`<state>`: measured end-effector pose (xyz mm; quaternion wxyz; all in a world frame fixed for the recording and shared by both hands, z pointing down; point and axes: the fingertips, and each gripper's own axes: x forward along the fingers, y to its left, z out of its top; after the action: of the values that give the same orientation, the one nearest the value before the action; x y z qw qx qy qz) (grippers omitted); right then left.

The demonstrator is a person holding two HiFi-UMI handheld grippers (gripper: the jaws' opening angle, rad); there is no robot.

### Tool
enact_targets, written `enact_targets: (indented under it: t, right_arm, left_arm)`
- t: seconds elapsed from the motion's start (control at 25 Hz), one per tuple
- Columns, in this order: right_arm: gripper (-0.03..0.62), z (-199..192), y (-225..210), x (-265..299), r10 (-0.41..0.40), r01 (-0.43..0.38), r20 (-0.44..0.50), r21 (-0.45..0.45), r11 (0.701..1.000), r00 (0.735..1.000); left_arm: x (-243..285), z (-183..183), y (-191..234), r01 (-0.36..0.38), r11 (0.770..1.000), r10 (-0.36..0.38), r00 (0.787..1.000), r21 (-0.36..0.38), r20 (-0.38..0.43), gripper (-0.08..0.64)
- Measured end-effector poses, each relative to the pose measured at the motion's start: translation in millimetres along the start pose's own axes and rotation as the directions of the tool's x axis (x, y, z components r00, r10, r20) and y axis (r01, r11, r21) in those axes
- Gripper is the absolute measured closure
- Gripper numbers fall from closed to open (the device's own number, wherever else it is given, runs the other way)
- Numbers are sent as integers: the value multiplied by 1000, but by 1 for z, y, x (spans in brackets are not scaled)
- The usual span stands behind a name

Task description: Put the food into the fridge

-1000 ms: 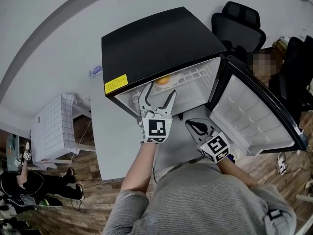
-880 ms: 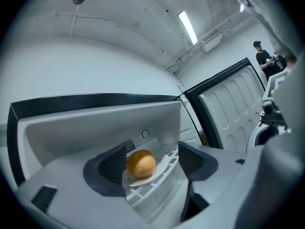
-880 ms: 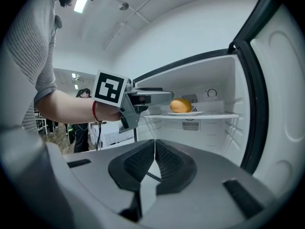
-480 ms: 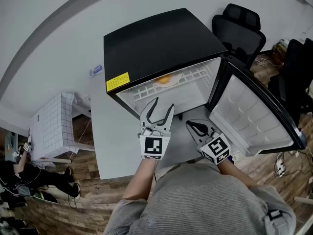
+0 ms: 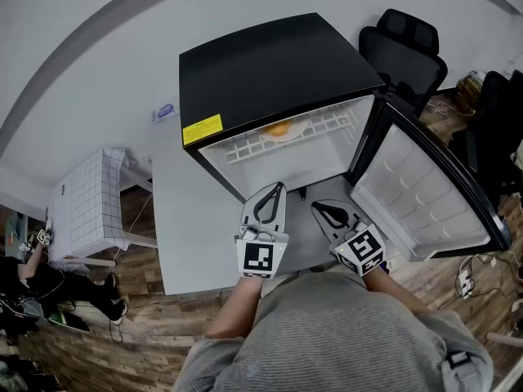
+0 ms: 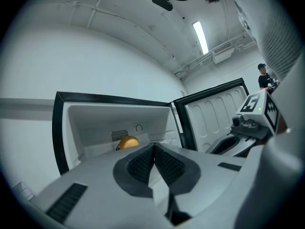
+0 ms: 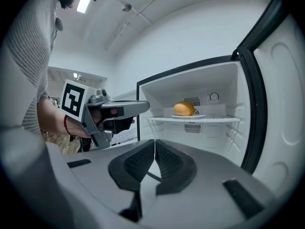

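A small black fridge (image 5: 270, 64) stands open on the grey table, its door (image 5: 425, 194) swung to the right. An orange-yellow bun (image 5: 278, 128) on a white plate lies on the fridge's white wire shelf (image 5: 327, 125); the same bun (image 7: 183, 109) shows in the right gripper view and the bun (image 6: 127, 142) in the left gripper view. My left gripper (image 5: 276, 188) sits in front of the fridge opening, outside it; its jaws have just been closing and now meet with nothing between them. My right gripper (image 5: 318, 208) hangs beside it, shut and empty.
The fridge stands on a grey table (image 5: 188, 227) against a white wall. A black office chair (image 5: 404, 43) is behind the fridge door. A white checked stool or crate (image 5: 90, 211) stands on the wooden floor to the left.
My left gripper has drawn back out of the fridge toward me and its jaws have gone from wide open to shut. The bun stays on the shelf. The right gripper has not moved.
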<state>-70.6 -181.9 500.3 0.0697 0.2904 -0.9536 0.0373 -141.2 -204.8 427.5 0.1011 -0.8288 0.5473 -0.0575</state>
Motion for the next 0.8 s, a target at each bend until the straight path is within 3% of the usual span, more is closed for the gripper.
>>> enact_targets:
  t: [0.4,0.6,0.8]
  right_arm:
    - [578,15,5,-13,-10,9,36,5,1000,999]
    - [580,19,12,-19,1,-1,45,-1,1000,999]
    - [580,20,16,-24,8,-8,54,0,1000,998]
  left_arm:
    - [-22,0,-25,26,997,-24,999,-73,40,549]
    - [-37,-23,-41,23,982,-28,999,-189,-22,549]
    - [-41,-40,-50,22,971,-36,998,-239,-55,549]
